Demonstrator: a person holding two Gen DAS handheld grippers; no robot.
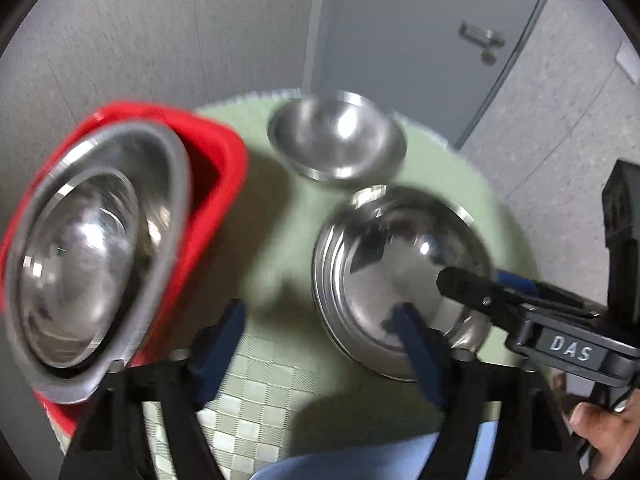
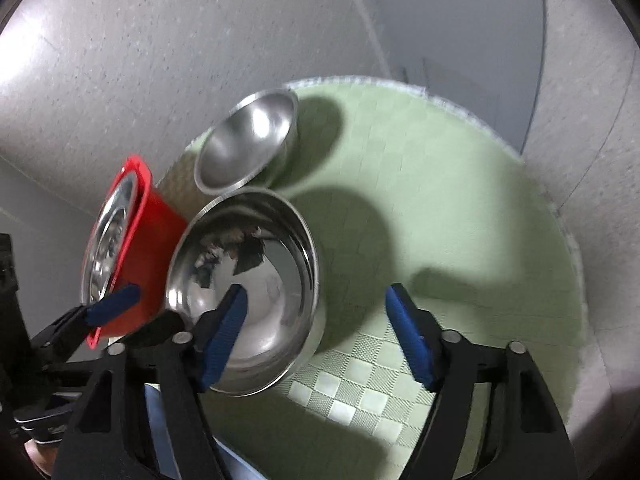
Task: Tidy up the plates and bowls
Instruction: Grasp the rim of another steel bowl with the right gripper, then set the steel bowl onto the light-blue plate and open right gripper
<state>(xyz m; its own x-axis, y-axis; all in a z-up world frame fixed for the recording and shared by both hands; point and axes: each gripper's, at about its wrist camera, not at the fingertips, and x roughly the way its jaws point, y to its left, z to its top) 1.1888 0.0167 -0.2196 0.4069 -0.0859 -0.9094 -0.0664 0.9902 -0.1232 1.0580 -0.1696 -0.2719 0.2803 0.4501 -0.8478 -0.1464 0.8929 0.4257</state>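
1. The left gripper (image 1: pixel 320 344) is spread wide with nothing between its blue pads; the left pad (image 1: pixel 218 344) hangs over the green mat (image 1: pixel 272 240), the right pad (image 1: pixel 416 348) over the near rim of the big bowl (image 1: pixel 400 276).
2. The right gripper (image 2: pixel 316 332) is also wide open and empty; its left pad (image 2: pixel 224 336) lies over the inside of the big bowl (image 2: pixel 256 280), its right pad (image 2: pixel 408 336) over the mat (image 2: pixel 440 208); whether either pad touches the bowl cannot be told.
3. In the left view the right gripper (image 1: pixel 472 284) reaches in from the right, one finger across the bowl's rim.
4. The big bowl sits upright on the mat, just beside the red basin (image 1: pixel 216 160); the small bowl (image 1: pixel 336 136) stands behind it near the mat's far edge, close to the big one.
5. The basin holds steel dishes (image 1: pixel 92 248), a smaller one nested in a larger; they look tilted; both views are blurred there.
6. Behind stand a grey wall (image 1: pixel 140 32) and a door (image 1: pixel 420 20).
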